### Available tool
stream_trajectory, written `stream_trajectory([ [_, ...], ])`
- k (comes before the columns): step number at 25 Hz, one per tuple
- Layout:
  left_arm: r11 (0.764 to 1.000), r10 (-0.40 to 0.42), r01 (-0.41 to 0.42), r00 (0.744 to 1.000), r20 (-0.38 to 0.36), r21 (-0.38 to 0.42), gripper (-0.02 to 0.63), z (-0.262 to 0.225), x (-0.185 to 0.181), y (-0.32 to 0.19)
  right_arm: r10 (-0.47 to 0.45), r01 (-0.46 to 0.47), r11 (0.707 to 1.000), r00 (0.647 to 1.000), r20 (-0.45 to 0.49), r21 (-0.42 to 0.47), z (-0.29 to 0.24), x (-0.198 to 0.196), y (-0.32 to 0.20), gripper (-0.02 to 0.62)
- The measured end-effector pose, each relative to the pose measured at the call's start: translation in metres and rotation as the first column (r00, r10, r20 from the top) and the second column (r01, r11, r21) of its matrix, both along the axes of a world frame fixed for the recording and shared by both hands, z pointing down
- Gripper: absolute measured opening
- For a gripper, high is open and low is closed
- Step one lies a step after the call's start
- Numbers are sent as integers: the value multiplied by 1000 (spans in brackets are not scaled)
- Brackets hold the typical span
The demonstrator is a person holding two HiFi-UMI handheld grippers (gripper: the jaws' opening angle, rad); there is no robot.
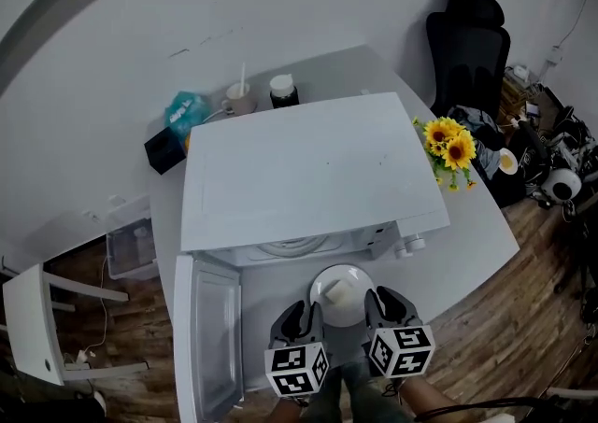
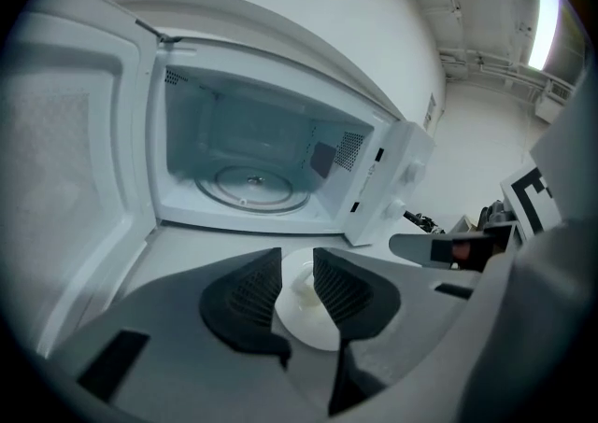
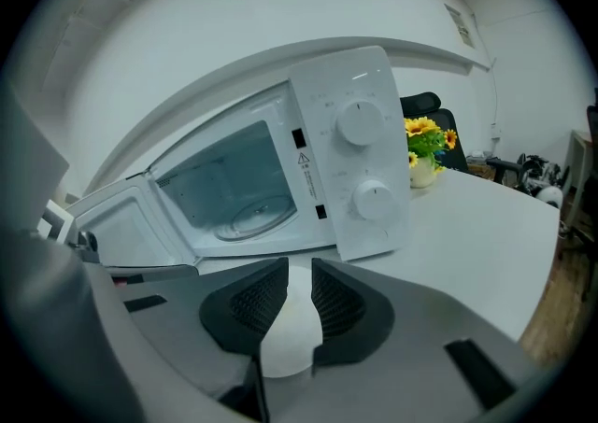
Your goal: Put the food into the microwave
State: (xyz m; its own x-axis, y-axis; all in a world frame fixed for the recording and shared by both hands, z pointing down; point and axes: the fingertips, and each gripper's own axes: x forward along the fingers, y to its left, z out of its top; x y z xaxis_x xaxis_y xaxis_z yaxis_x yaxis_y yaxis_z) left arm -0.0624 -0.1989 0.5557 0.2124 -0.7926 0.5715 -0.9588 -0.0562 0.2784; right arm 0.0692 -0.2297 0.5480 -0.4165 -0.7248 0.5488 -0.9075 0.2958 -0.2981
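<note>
A white table (image 1: pixel 467 225) over wood flooring (image 1: pixel 523 318) carries a white microwave oven (image 1: pixel 308 169), its door (image 1: pixel 210 337) swung open leftward. Both grippers slant down at its near side. The left gripper (image 2: pixel 297 262) holds its jaws apart around the rim of a round white plate (image 1: pixel 355 279); the right gripper (image 3: pixel 299 272) seems clamped on it. The plate, bearing a pale food lump (image 1: pixel 336 293), sits just before the open cavity.
</note>
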Motion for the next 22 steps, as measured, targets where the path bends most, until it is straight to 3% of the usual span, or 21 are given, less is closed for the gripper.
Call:
stream_trajectory([
  [22,987,-32,22,998,-62,-156,106,74,-1,-5,47,-52,988,998,-39,-142,73,17,-6,74],
])
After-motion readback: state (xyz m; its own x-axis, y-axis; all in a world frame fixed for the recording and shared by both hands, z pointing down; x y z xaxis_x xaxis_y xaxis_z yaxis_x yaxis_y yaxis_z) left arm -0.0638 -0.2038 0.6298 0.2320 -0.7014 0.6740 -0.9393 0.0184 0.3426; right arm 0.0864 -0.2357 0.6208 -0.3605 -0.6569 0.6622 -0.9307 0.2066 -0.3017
